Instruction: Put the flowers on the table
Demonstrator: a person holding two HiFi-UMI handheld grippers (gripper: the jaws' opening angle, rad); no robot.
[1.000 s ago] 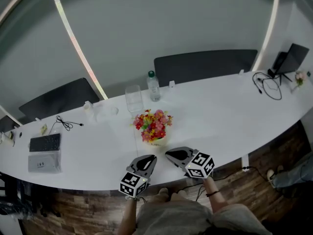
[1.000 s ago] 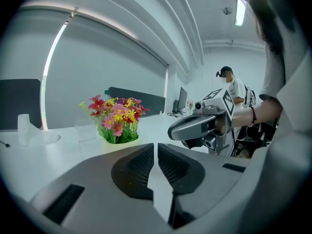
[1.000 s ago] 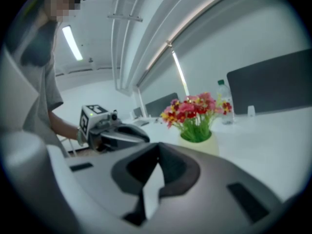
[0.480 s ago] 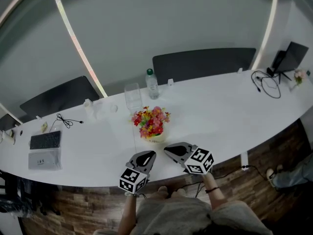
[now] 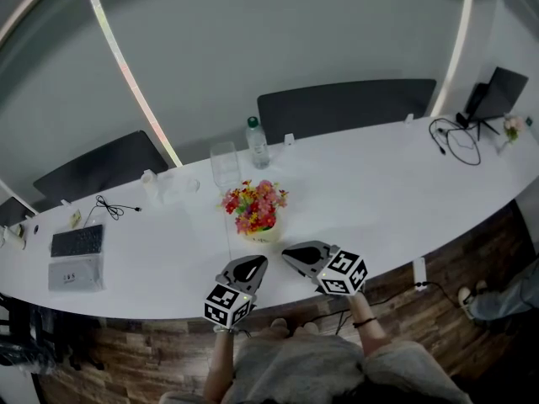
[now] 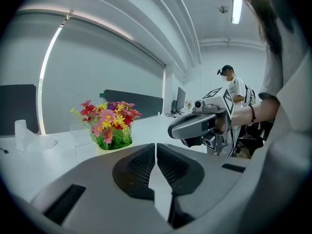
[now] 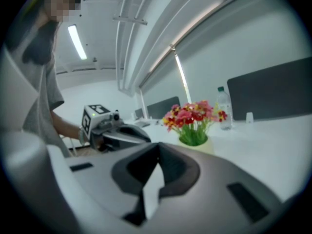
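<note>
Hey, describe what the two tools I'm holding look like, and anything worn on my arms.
The left tool and right tool are smooth grey shells tapering to dark ribbed pads. Each carries a white cube with black square markers. A dark band sits on the right wrist.

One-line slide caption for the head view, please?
Both shut, the left gripper and right gripper face colourful potted flowers on the white table.

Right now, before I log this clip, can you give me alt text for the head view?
A pot of red, pink and yellow flowers stands on a long white table, just beyond the left claw and right claw, both shut and holding nothing. Behind the flowers are a clear glass and a water bottle.
</note>
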